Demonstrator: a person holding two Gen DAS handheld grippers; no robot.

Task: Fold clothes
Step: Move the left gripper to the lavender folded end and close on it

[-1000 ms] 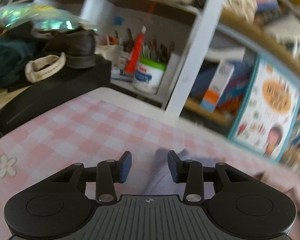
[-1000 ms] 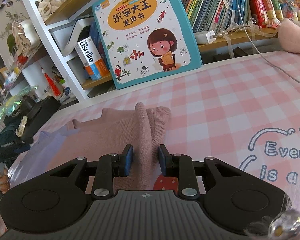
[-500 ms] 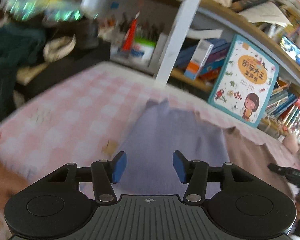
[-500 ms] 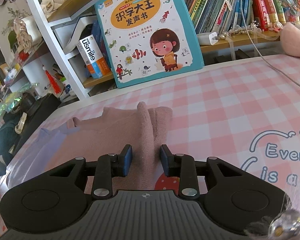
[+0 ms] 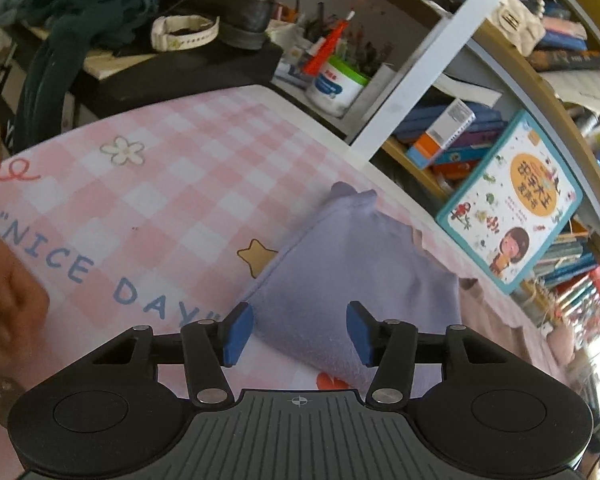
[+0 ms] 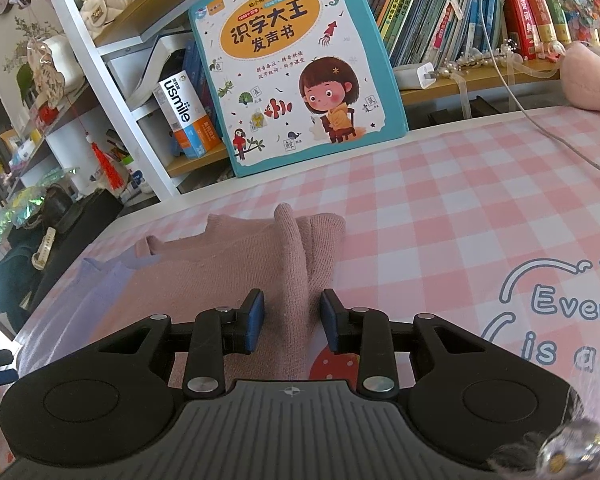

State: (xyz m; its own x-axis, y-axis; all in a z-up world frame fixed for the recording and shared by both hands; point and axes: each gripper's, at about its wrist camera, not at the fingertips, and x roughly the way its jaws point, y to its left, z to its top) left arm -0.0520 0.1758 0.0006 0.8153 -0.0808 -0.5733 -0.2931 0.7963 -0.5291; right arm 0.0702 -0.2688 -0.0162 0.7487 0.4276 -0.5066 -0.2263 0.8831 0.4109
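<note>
The garment lies flat on the bench, which wears a pink checked cloth (image 6: 480, 200). Its pink knit half (image 6: 236, 276) fills the lower middle of the right wrist view, and a lavender half (image 5: 340, 272) runs from the centre toward the lower middle of the left wrist view.

The right gripper (image 6: 292, 322) sits low over the pink side. A raised ridge of knit (image 6: 296, 264) runs up between its jaws, which stand part-way apart; the blue pads (image 6: 256, 320) flank the fold, but whether they actually pinch it I cannot tell.

The left gripper (image 5: 298, 332) hovers at the near corner of the lavender half. Its jaws are open with the fabric edge between them, and the pads do not appear to press on it.

The cloth looks soft, light and limp, a knit that will stretch and sag rather than hold a line. It should drape from any single pinch, so my judgement is that the two near corners or hem edges are the places to take hold, both layers caught together. The smooth tablecloth may let the piece slide when pulled.

A children's book (image 6: 292, 64) leans on the shelf behind, upper middle.
</note>
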